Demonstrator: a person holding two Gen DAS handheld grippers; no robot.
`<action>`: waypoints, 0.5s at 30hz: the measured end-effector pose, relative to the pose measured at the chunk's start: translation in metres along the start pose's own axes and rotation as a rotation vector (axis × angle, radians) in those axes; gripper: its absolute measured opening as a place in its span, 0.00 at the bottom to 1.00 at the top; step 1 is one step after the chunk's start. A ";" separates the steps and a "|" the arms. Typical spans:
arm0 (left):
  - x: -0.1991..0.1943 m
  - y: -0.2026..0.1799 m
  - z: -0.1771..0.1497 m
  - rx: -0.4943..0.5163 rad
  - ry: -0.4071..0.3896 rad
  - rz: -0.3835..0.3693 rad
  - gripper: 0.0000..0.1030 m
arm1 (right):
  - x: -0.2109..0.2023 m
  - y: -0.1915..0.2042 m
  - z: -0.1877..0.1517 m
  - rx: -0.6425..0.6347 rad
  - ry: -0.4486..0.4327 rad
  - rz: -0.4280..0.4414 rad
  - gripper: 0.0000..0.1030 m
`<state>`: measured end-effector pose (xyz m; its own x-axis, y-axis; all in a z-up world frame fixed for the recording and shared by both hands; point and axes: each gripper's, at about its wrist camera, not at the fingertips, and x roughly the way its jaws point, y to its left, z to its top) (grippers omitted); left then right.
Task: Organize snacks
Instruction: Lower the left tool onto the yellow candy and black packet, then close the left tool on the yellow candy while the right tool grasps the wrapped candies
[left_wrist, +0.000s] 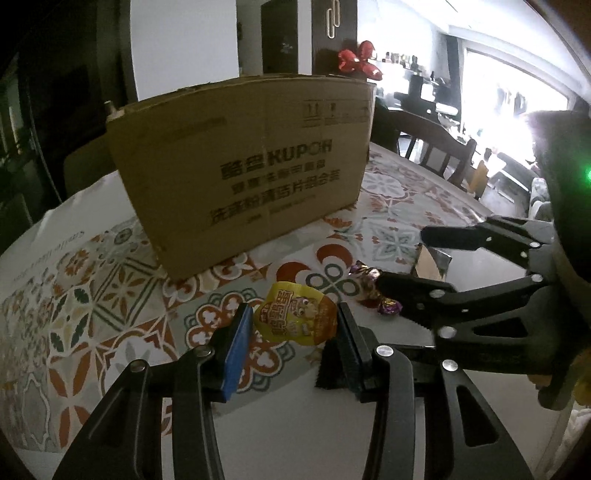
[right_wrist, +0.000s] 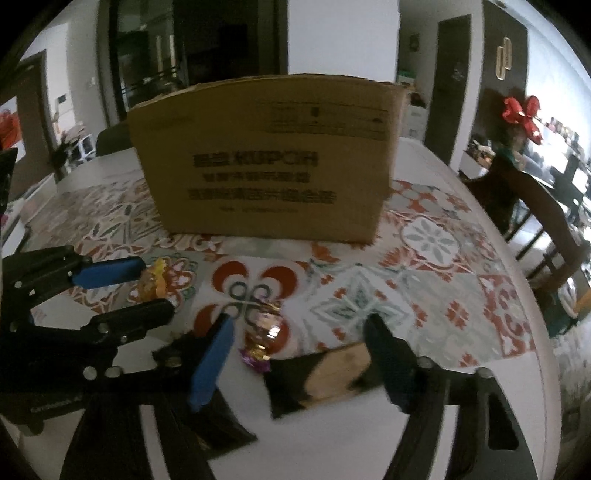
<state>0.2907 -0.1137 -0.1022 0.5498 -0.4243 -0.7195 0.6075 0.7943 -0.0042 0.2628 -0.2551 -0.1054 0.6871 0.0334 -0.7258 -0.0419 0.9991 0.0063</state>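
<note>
My left tool is spread apart, fingers either side of a yellow snack pouch with a cartoon print; the pouch lies flat on the tabletop, not gripped, can't tell if either pad touches it. My right tool is also apart, straddling a twist-wrapped candy in purple-gold foil that lies on the tabletop between the fingers, nearer the blue pad. Just right of the candy and between the same fingers, a dark packet with a tan panel, blurred, print unreadable. From the left wrist cam the right tool comes in from the right, its lower finger over the candy. From the right wrist cam the left tool sits at left with the pouch between its fingers. Behind everything a cardboard box marked KUPOH stands upright on the patterned tile-print cloth, well apart from the snacks. Wooden chair at the right edge of the tabletop, red bow further back
</note>
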 end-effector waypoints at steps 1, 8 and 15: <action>-0.001 0.001 -0.001 -0.006 -0.002 0.001 0.43 | 0.003 0.003 0.001 -0.005 0.007 0.009 0.63; -0.001 0.008 0.000 -0.047 -0.013 0.010 0.43 | 0.018 0.013 0.003 0.002 0.042 0.045 0.40; 0.002 0.008 0.001 -0.067 -0.006 0.005 0.43 | 0.026 0.017 0.002 -0.002 0.062 0.041 0.27</action>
<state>0.2974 -0.1085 -0.1030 0.5562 -0.4225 -0.7156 0.5651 0.8237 -0.0470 0.2815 -0.2371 -0.1226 0.6385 0.0730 -0.7661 -0.0712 0.9968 0.0356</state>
